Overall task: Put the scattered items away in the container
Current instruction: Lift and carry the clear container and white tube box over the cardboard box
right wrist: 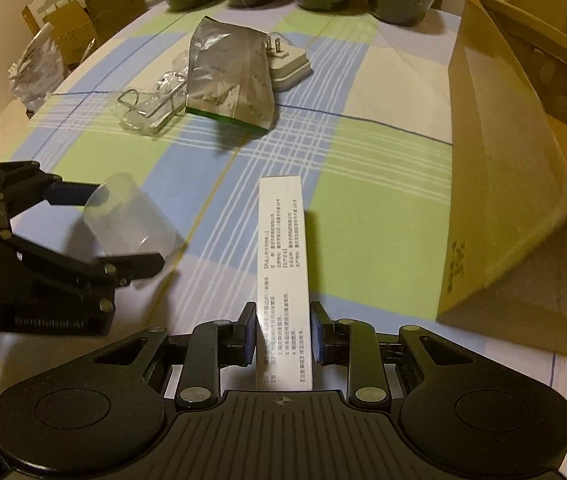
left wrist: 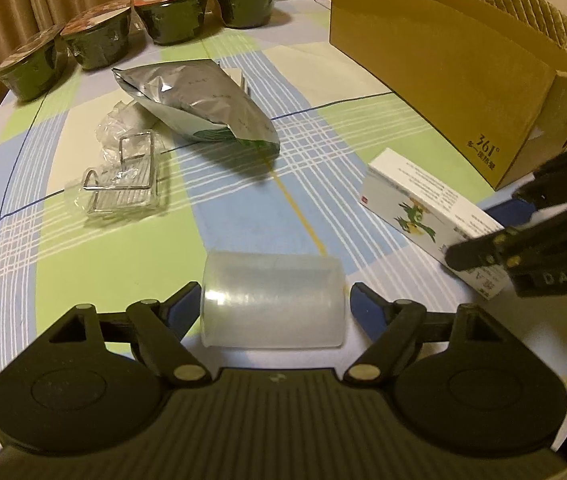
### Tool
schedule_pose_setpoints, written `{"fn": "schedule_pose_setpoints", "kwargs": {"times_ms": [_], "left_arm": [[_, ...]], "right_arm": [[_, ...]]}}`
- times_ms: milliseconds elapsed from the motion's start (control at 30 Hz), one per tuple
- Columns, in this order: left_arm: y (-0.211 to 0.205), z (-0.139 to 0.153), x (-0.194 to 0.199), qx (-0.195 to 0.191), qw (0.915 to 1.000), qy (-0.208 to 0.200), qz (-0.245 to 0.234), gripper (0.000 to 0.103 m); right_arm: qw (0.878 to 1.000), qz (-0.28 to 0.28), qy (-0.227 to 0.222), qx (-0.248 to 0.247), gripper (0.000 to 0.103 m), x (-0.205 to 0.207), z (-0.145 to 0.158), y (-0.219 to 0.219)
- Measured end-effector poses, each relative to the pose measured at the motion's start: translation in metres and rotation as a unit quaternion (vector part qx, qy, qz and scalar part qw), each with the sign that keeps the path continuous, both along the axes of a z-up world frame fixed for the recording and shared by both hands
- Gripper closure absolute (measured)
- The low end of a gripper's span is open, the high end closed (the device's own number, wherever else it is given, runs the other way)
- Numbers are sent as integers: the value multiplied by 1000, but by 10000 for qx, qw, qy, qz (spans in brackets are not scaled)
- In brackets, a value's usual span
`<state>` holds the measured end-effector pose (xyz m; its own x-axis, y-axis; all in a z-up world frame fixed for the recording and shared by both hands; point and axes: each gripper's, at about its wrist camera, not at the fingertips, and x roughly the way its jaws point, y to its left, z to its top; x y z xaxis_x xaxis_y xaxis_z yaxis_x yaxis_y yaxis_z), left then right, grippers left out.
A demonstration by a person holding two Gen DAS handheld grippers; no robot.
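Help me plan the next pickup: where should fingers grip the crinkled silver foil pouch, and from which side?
Grip the silver foil pouch across its flat, green-edged sealed end, coming from the near side, probably. That edge faces the grippers, looks thin and lies clear, while the white plug adapter and clear-wrapped wire rack crowd its sides.

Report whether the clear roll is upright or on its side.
On its side: the clear roll lies lengthwise on the tablecloth between the open left gripper.

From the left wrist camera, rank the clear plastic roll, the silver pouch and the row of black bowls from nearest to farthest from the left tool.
1. Clear plastic roll, between the left tool's fingers.
2. Silver pouch, mid-table, ahead and slightly left.
3. Black bowls, far edge by the curtain.
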<state>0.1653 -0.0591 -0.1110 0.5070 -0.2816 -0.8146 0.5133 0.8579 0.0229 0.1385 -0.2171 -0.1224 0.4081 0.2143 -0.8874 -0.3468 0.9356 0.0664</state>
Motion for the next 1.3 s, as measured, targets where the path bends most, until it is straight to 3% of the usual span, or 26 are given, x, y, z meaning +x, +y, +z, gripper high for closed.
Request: {"fn": "schedule_pose_setpoints", "kwargs": {"times_ms": [67,133,667,1067,1300], "left_arm": [[-2,-2,1,34,10000,9,-8,27],[-2,-4,3,87,9999,88,1,35],[13,-1,-7,-43,9995,277,113,35],[10,13,-19,-159,9995,236,135,35],[6,20,-32,-182,9996,198,110,35]], "right_arm": [[10000,12,-2,-14,73,5,-2,1],[10000,25,10,-30,73,9,-3,2],[9999,150,-2,-64,74,34,-7,11],[9993,-172,-284,167,74,-1,24,-1],[9996,-171,-215,110,74,-18,23,-6]]}}
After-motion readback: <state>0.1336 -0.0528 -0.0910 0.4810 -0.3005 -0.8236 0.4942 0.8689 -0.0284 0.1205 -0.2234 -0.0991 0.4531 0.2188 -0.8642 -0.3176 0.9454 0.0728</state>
